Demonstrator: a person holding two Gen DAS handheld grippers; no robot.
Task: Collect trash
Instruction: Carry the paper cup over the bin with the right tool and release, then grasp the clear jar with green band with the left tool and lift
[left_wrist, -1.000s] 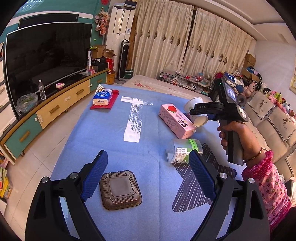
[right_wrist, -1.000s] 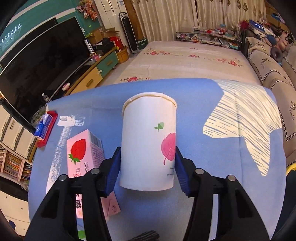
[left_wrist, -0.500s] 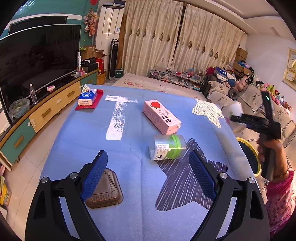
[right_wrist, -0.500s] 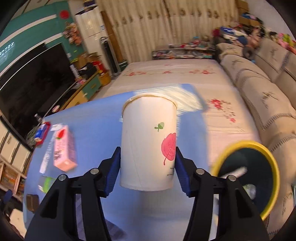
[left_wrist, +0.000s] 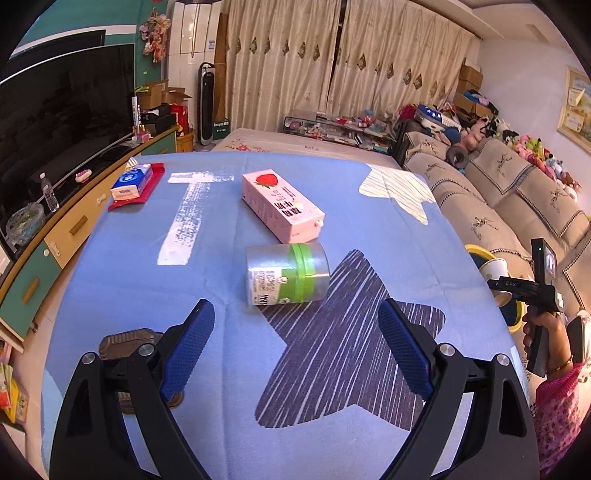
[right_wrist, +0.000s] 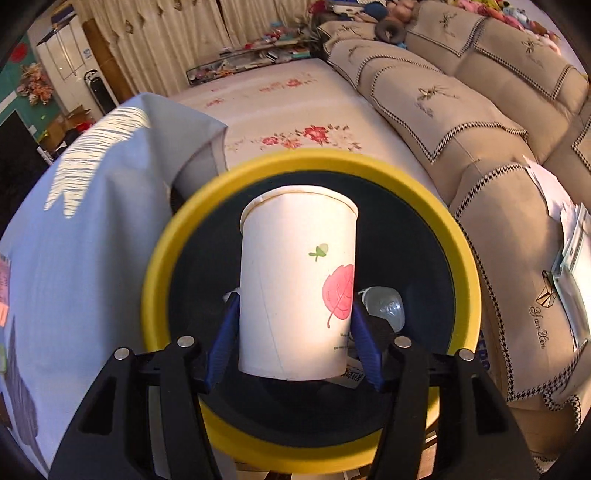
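We are seeing a white paper cup (right_wrist: 297, 291) bearing a pink leaf and small green sprig at frame centre, a yellow-rimmed bin (right_wrist: 155, 266) with a dark inside around it, a blue cloth (left_wrist: 122, 266) showing a dark striped star, and a pink strawberry carton (left_wrist: 282, 206) at upper centre.

The left wrist camera sits just behind the left tool (left_wrist: 295, 347) and looks forward and down across the blue-covered table (left_wrist: 122, 280) toward the curtains, with the sofa at the right edge. The right wrist camera sits just behind the right tool (right_wrist: 295, 332) and looks steeply down, very near, into the yellow-rimmed bin (right_wrist: 155, 266) beside the table (right_wrist: 74, 236). Both views share the table's edge, the bin (left_wrist: 476, 253), the paper cup (left_wrist: 495, 269) (right_wrist: 295, 288) and the sofa.
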